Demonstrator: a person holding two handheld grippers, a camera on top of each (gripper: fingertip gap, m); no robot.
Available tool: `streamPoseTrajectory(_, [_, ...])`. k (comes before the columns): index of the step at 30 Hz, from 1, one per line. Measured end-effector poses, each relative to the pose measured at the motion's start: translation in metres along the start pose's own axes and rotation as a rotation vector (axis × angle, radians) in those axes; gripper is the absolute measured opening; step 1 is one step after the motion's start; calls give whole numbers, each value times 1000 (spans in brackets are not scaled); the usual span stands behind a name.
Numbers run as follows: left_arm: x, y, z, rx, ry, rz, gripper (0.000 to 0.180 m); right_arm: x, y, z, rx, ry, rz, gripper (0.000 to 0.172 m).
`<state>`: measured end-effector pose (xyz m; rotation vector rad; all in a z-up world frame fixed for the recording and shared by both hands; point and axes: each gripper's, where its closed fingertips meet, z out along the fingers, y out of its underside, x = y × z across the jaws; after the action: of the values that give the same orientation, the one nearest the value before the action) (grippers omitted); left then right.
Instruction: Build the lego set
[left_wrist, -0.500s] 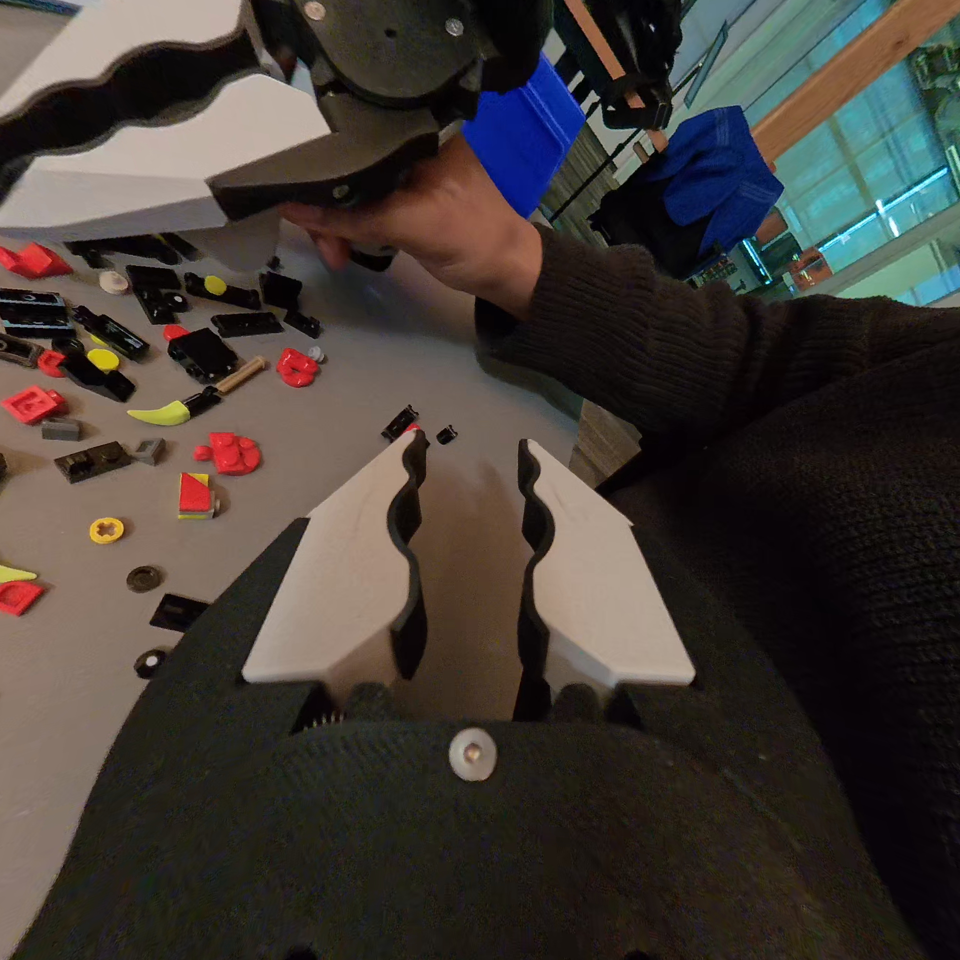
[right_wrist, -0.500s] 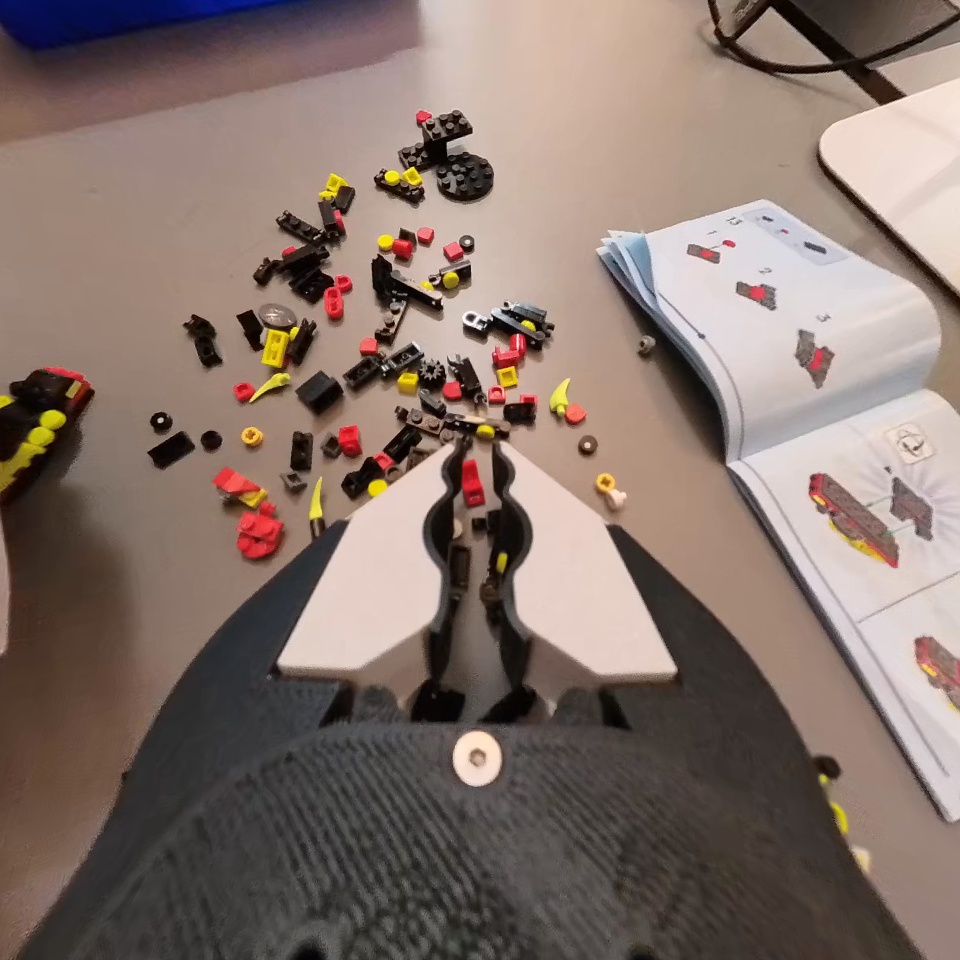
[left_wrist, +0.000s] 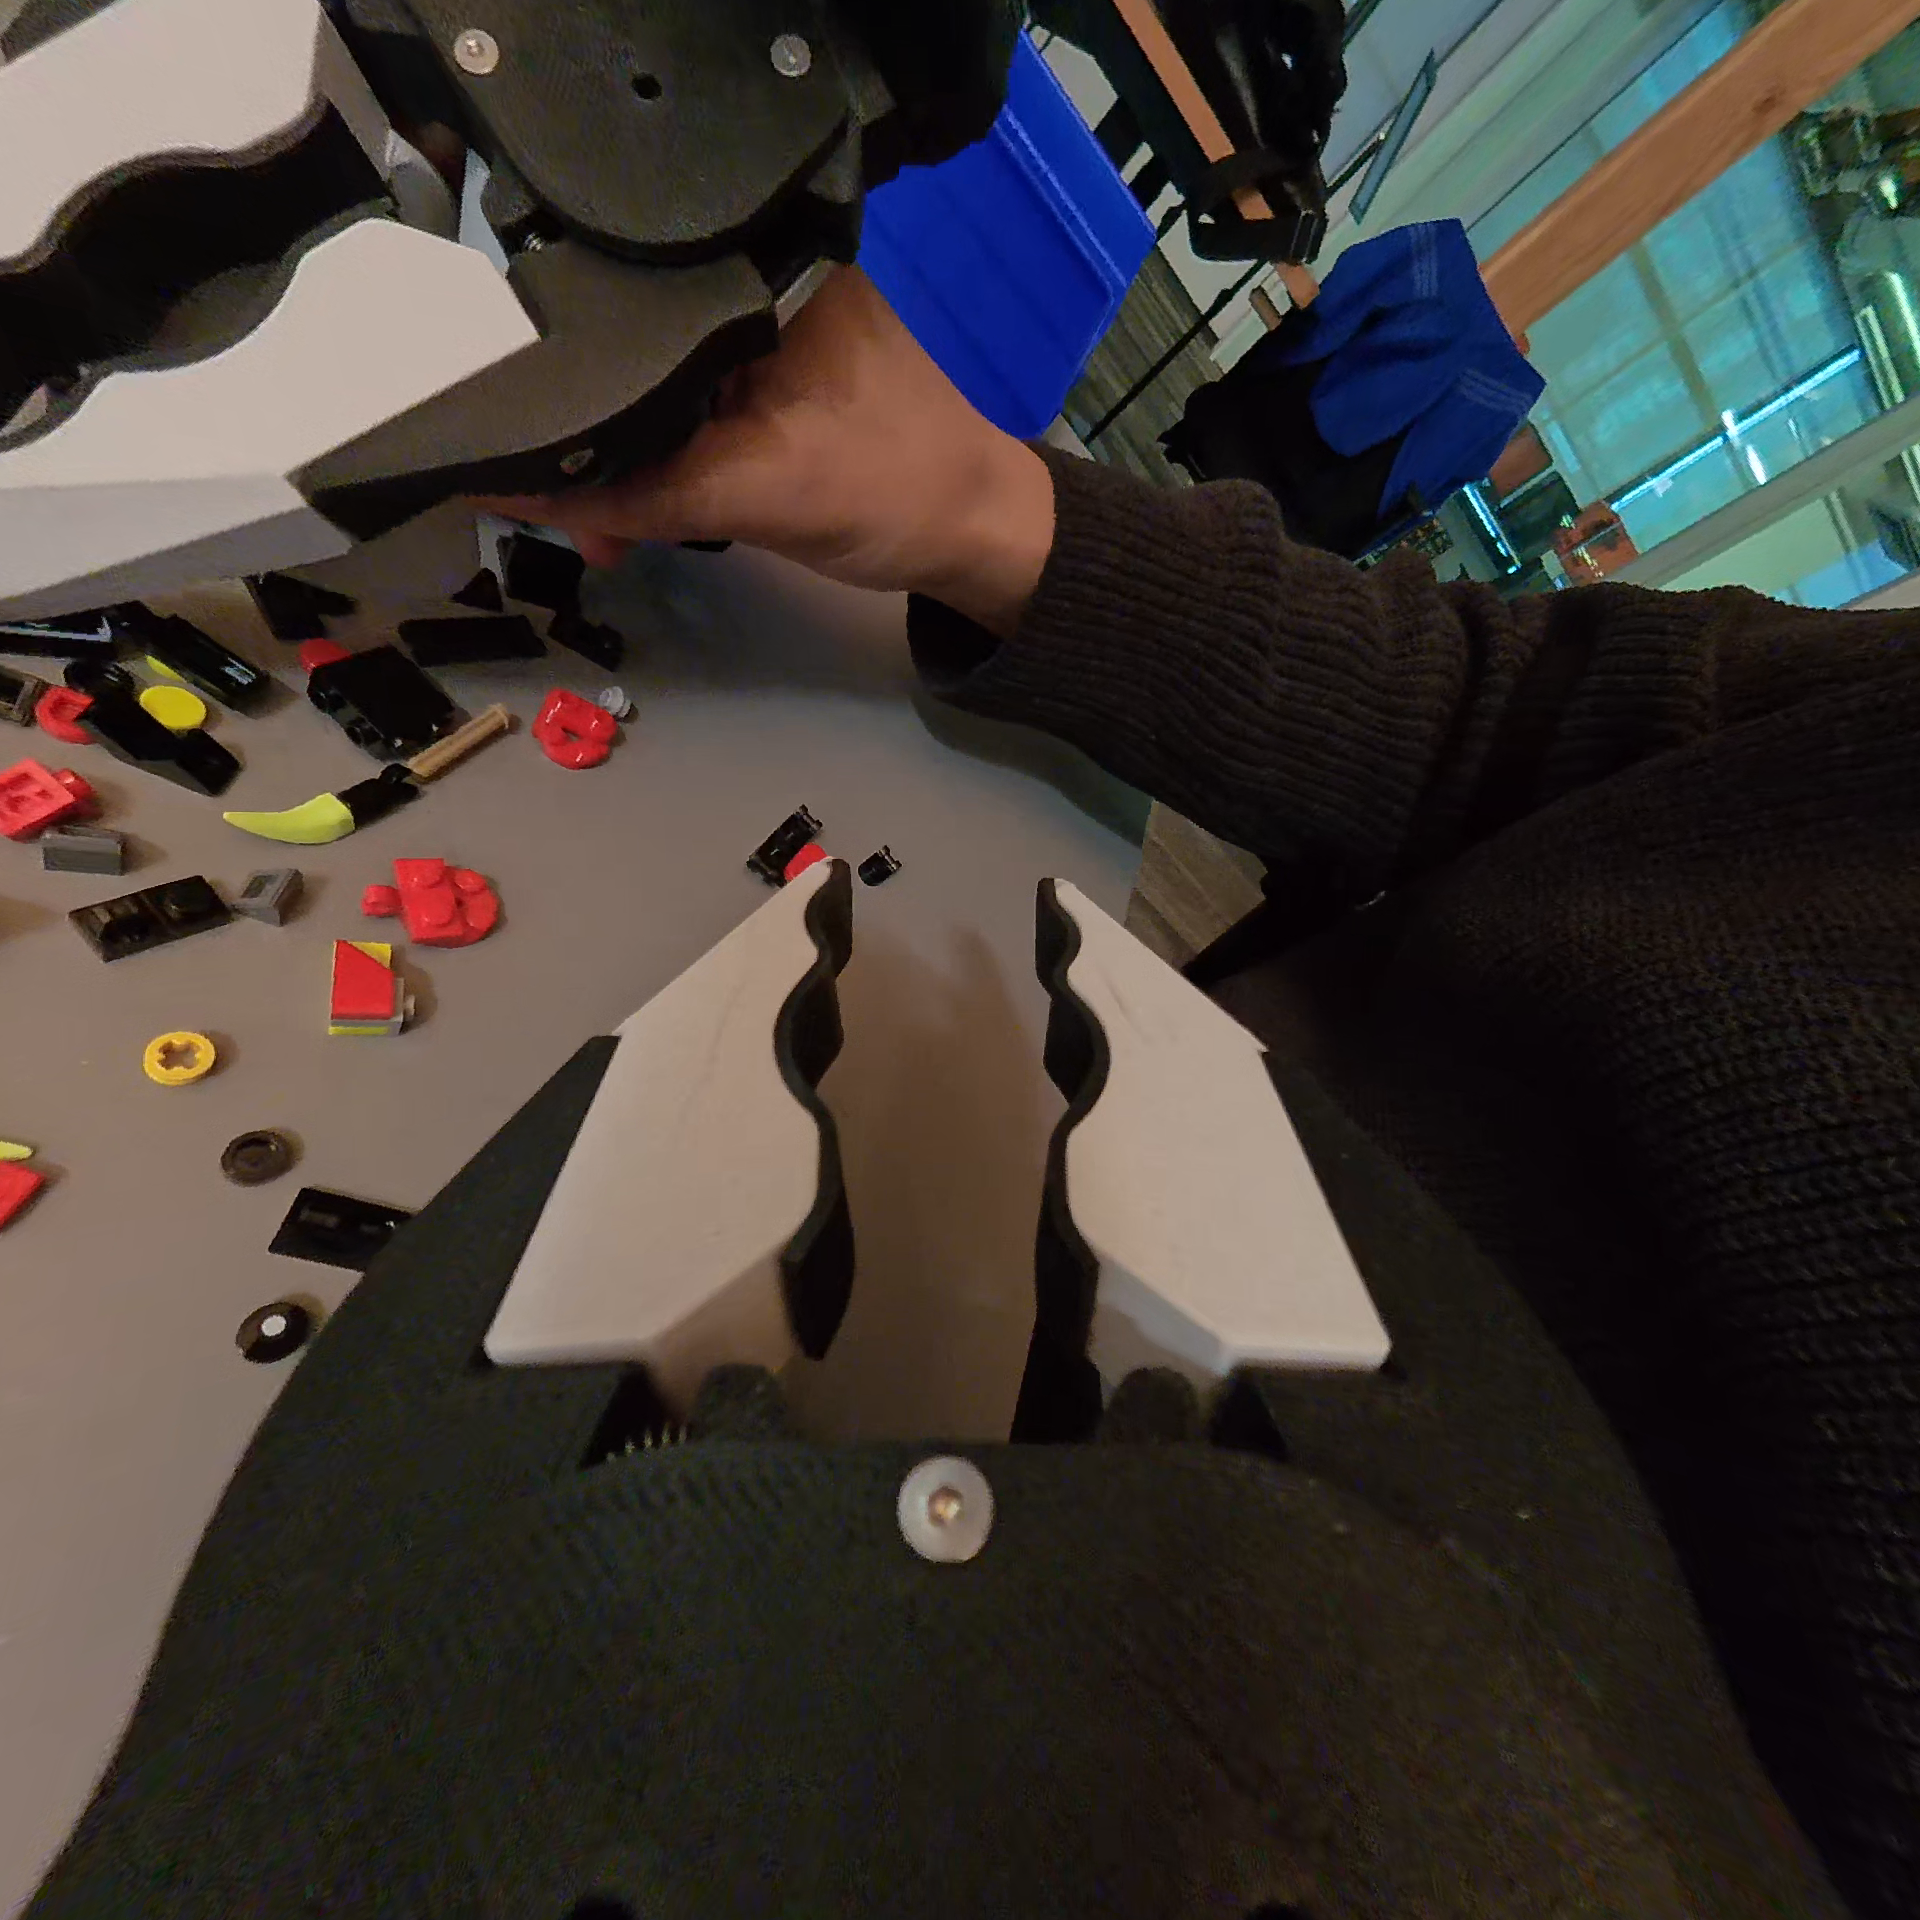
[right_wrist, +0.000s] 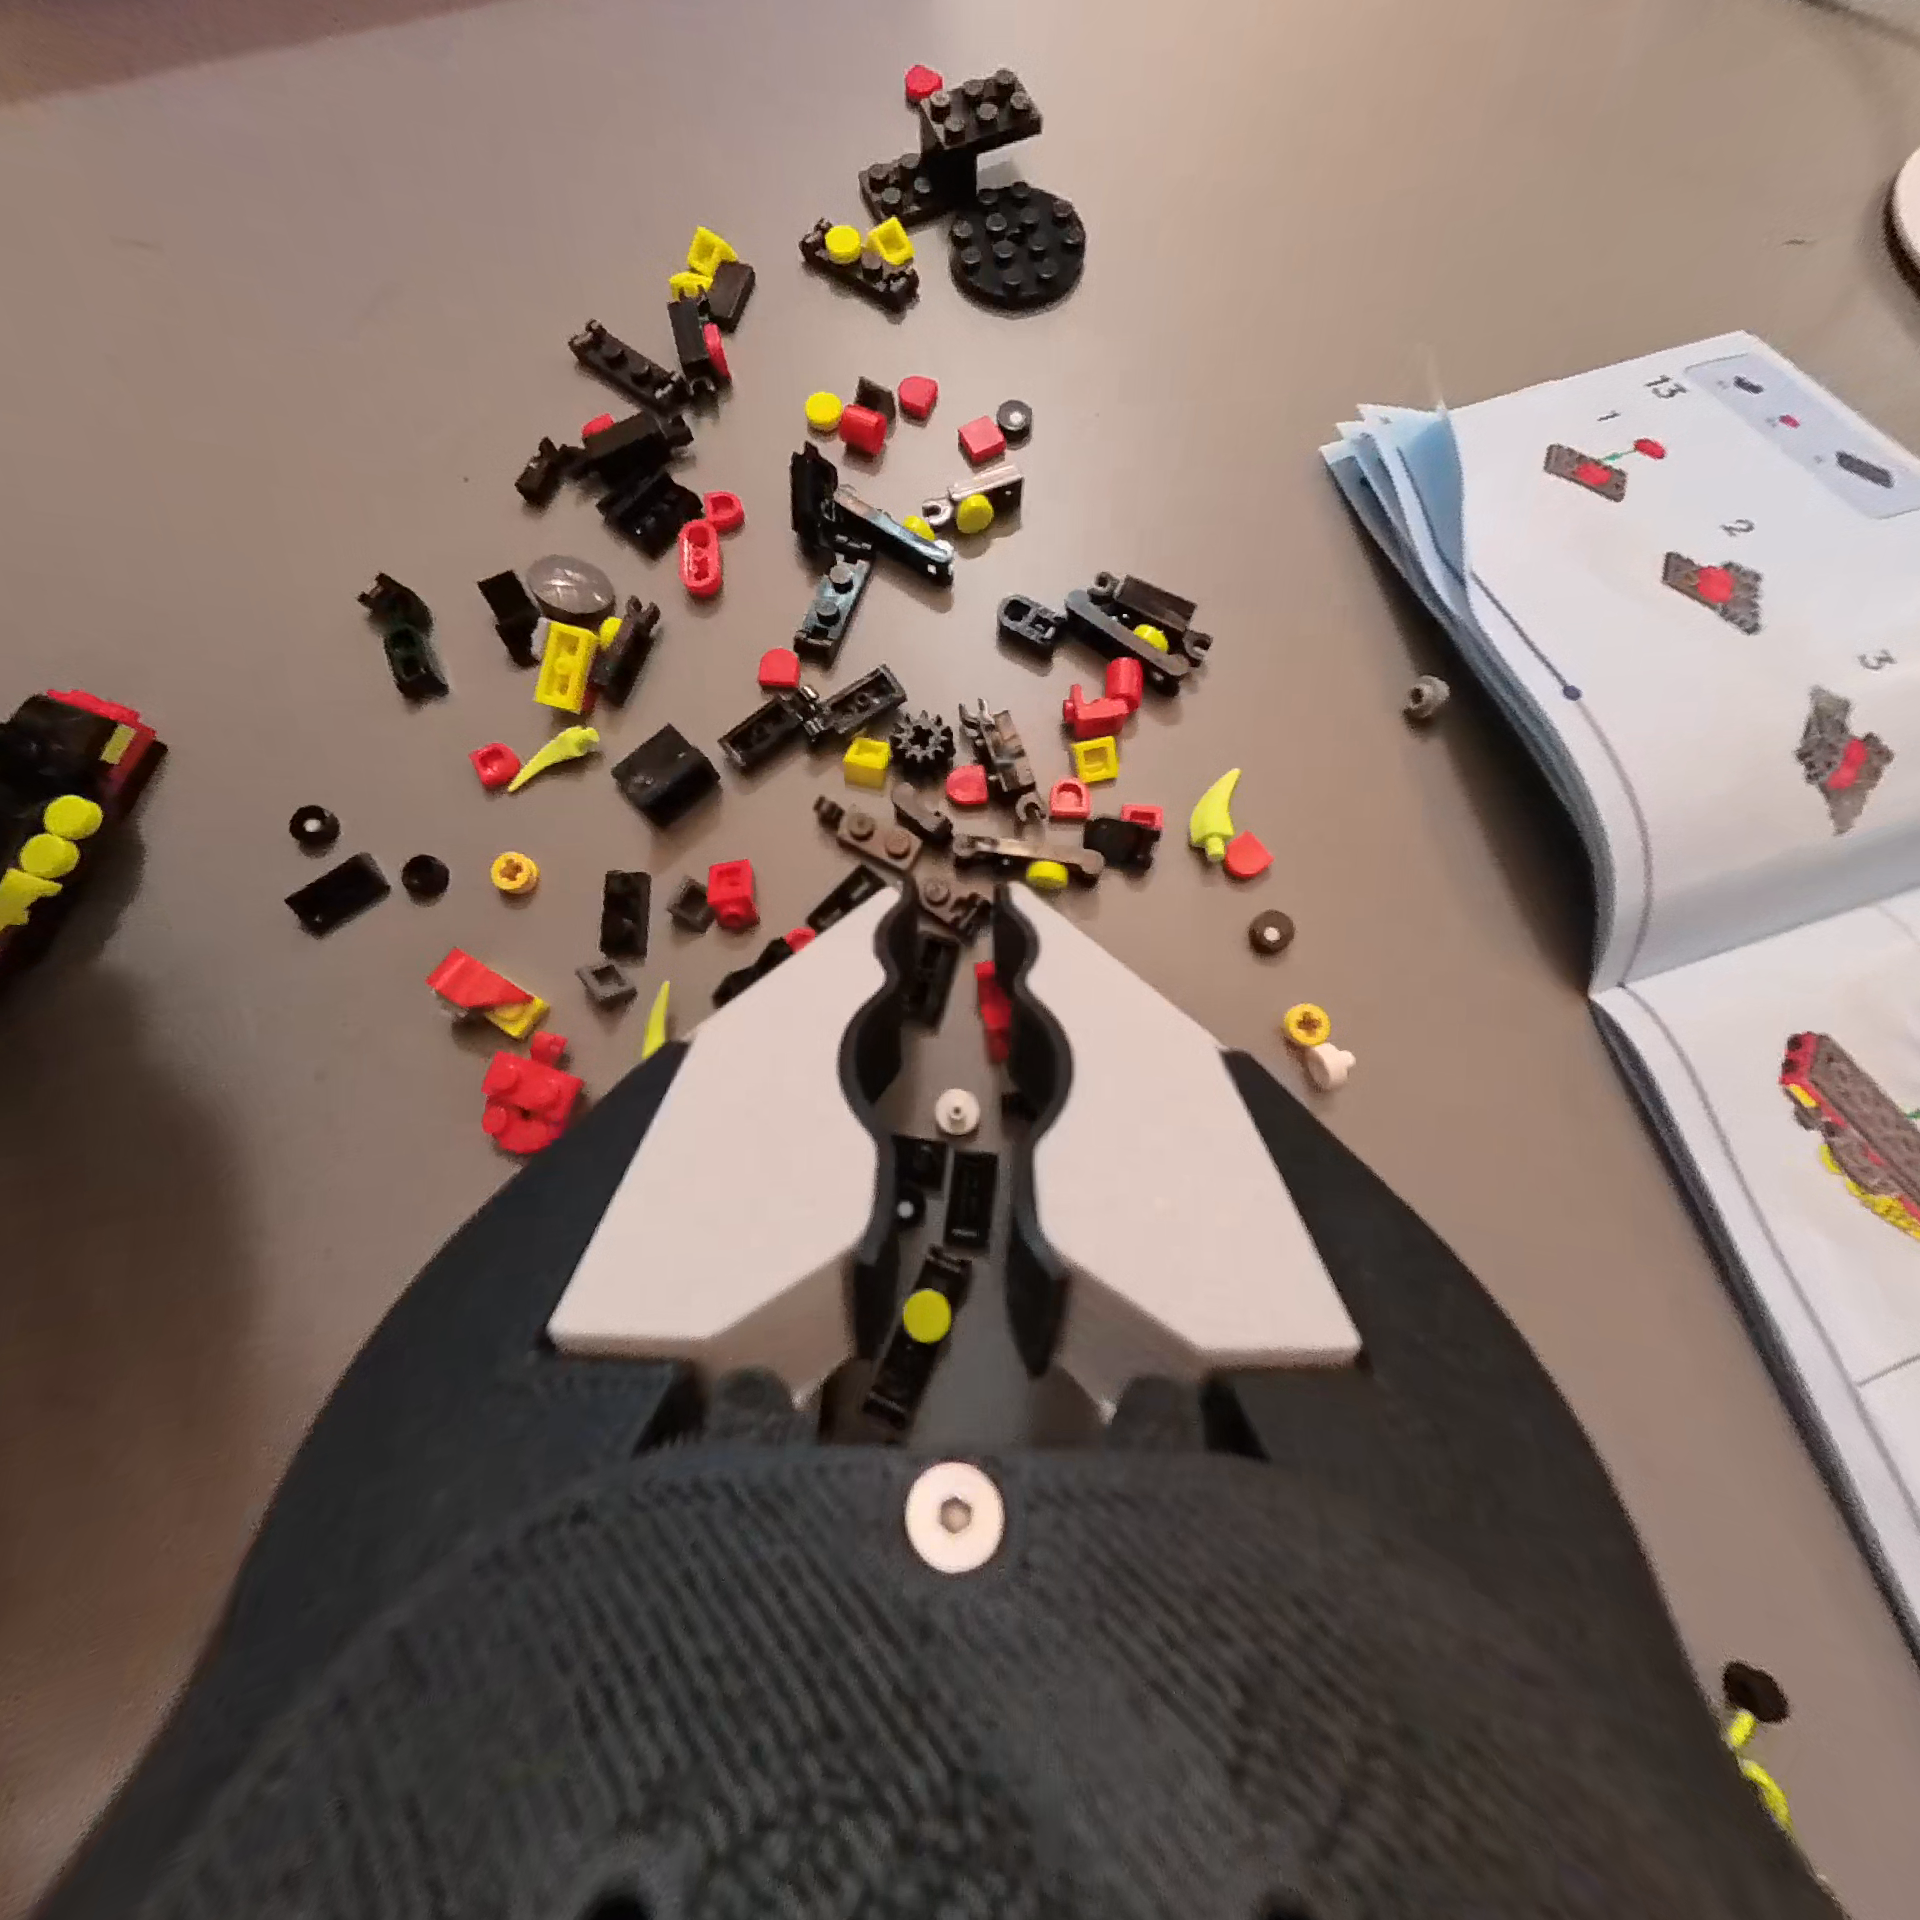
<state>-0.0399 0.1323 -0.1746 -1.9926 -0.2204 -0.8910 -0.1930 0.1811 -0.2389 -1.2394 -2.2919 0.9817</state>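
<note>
On the grey counter (right_wrist: 312, 312), an open pale-blue instruction booklet (right_wrist: 1662, 644) lies right of scattered small plastic bricks (right_wrist: 831, 644). My right jaws (right_wrist: 948, 902) pinch a dark brown hinged plate (right_wrist: 940, 902); my left jaws (left_wrist: 940, 883) stand spread, bare.

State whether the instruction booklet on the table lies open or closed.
Open. The instruction booklet lies spread on the grey table, printed pages facing up, with a stack of leaves curling up at its far edge.

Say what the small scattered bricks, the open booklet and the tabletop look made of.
Bricks: hard moulded plastic, glossy; studs and highlights show.
Booklet: thin printed paper, slightly sheeny; pages curl and fan.
Tabletop: smooth matte grey-brown, probably laminate; material uncertain.
</note>
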Motion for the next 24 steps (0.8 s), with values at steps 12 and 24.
streamPoseTrajectory(12, [-1,-17,-14,82,-7,23,18,-53,-4,-59,75,-88,-77,12])
streamPoseTrajectory(24, [-9,-15,-9,72,-24,6,12,-144,78,-77,-111,-259,-225,13])
